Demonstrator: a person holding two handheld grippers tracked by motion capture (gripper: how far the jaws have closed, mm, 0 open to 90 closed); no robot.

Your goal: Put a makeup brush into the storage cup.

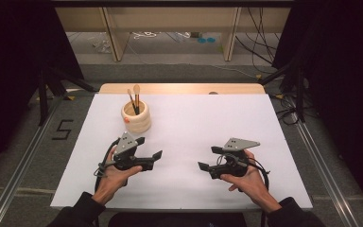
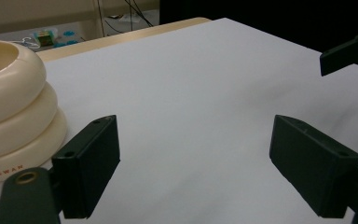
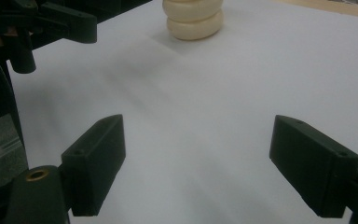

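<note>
A cream ribbed holder [image 1: 136,118] stands at the back left of the white table top [image 1: 194,123], with two brushes [image 1: 135,98] upright in it. My left gripper [image 1: 149,148] is held just in front of the holder, open, nothing between its jaws. In the left gripper view the holder [image 2: 9,102] sits close on the left, beside the gripper [image 2: 193,172]. My right gripper [image 1: 210,158] is held over the front right of the table, open and empty. In the right gripper view the holder [image 3: 193,18] is far ahead and the gripper [image 3: 196,172] stands wide.
A wooden strip [image 1: 179,88] borders the table's far edge. Metal rails [image 1: 321,165] run along both sides of the table. Cables [image 1: 260,47] lie on the floor behind, near wooden furniture legs [image 1: 113,33].
</note>
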